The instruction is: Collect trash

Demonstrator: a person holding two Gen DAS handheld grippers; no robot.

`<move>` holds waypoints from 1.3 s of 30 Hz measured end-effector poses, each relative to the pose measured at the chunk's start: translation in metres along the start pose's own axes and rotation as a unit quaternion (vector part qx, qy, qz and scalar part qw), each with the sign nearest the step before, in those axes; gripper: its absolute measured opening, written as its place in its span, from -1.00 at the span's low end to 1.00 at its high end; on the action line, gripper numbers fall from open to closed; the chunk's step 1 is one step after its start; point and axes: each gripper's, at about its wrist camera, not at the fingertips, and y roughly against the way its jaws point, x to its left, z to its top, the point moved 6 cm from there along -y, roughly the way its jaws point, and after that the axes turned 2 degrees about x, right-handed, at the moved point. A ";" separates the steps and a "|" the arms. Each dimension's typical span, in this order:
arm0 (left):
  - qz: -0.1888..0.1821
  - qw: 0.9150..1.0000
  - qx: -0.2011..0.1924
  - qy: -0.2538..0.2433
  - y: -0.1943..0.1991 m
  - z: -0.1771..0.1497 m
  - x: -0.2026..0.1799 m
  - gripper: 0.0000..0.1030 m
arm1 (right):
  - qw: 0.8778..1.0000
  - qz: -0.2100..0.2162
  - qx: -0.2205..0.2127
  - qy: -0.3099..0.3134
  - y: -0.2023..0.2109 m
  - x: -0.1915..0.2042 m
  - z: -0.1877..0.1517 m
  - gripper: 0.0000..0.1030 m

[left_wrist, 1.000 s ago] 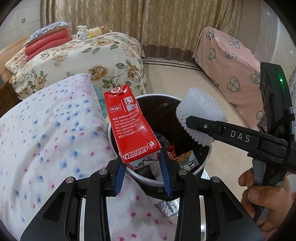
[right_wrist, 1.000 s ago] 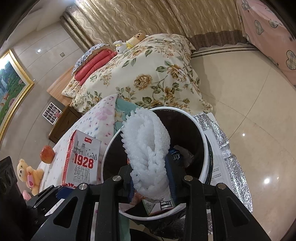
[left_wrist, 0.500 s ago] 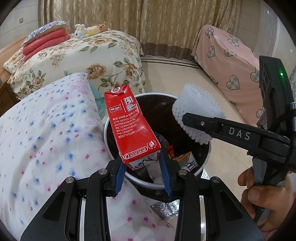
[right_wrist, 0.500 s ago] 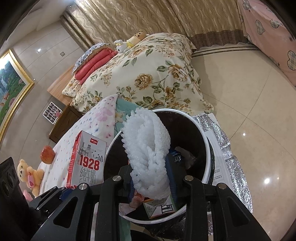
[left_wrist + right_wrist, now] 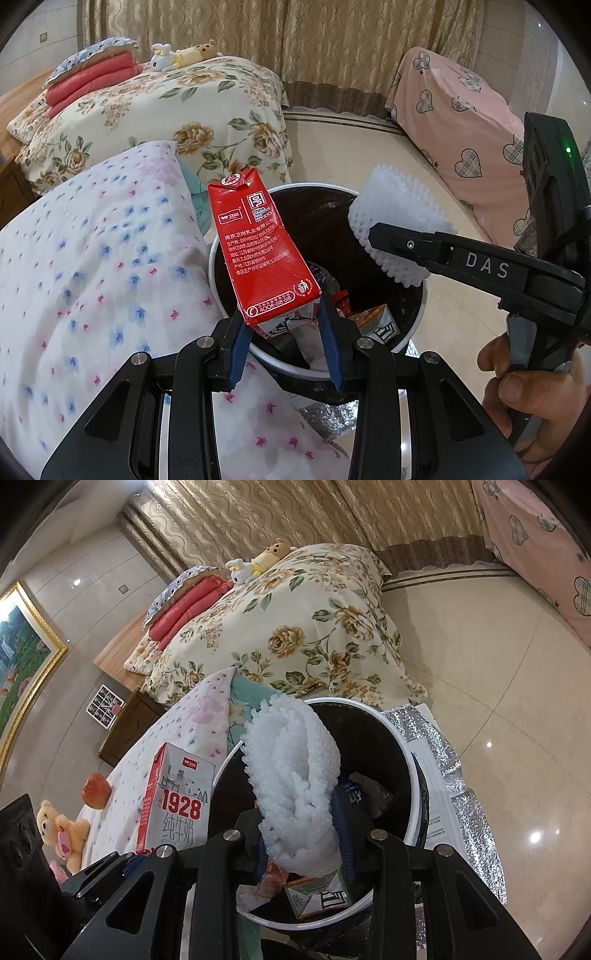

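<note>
My left gripper [image 5: 284,332] is shut on a red milk carton [image 5: 260,251] and holds it upright over the near left rim of a round white-rimmed bin [image 5: 419,314] with a black liner. The carton's white "1928" face shows in the right wrist view [image 5: 177,797]. My right gripper [image 5: 303,834] is shut on a white foam net sleeve [image 5: 295,786] above the bin [image 5: 402,734]. The sleeve [image 5: 395,229] and the right gripper's arm [image 5: 480,266] show in the left wrist view over the bin's far right side. Cartons and wrappers [image 5: 373,321] lie inside.
A flowered white quilt [image 5: 92,266] lies against the bin's left side. A floral bed [image 5: 177,107] stands behind. A pink heart-patterned cover [image 5: 461,122] is at the right. A silver foil sheet [image 5: 465,812] lies on the tiled floor [image 5: 480,657]. A teddy bear [image 5: 59,830] and an apple [image 5: 96,790] rest on the quilt.
Both grippers have shifted slightly so the bin sits a little lower and nearer in view. The carton and the foam sleeve stay gripped.
</note>
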 end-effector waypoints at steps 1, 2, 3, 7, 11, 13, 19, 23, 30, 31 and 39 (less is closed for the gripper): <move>-0.002 1.000 0.001 0.000 0.000 0.000 0.000 -0.34 | 1.000 0.000 0.000 -0.001 0.000 -0.001 0.001 -0.35; -0.004 1.000 0.002 0.000 0.001 0.000 -0.001 -0.34 | 1.000 0.001 0.000 -0.002 0.000 -0.001 0.002 -0.34; -0.002 1.000 0.000 -0.002 0.002 0.000 -0.001 -0.34 | 1.000 0.001 0.000 -0.003 0.000 -0.001 0.002 -0.29; 0.001 1.000 -0.006 -0.007 0.006 0.000 -0.002 -0.33 | 1.000 0.003 -0.001 -0.009 0.000 -0.001 0.004 -0.05; 0.004 1.000 -0.011 -0.003 0.010 -0.001 0.002 -0.22 | 1.000 0.007 -0.003 -0.015 0.002 -0.001 0.004 0.26; 0.006 1.000 -0.015 0.003 0.013 -0.001 0.005 -0.07 | 1.000 0.006 -0.003 -0.013 0.003 -0.001 0.004 0.28; 0.011 0.999 -0.027 0.029 0.027 -0.009 0.022 -0.03 | 1.000 0.007 -0.011 -0.012 0.009 0.004 0.002 0.29; 0.016 0.998 -0.036 0.053 0.038 -0.021 0.037 0.01 | 1.000 0.010 -0.021 -0.012 0.018 0.008 -0.003 0.32; 0.024 0.993 -0.063 0.097 0.064 -0.051 0.063 0.06 | 0.999 0.011 -0.041 0.004 0.035 0.028 -0.030 0.41; 0.025 0.992 -0.070 0.101 0.070 -0.055 0.066 0.08 | 0.999 0.011 -0.044 0.008 0.037 0.031 -0.033 0.42; 0.047 0.987 -0.098 0.122 0.102 -0.085 0.091 0.19 | 0.994 0.014 -0.080 0.069 0.052 0.077 -0.066 0.76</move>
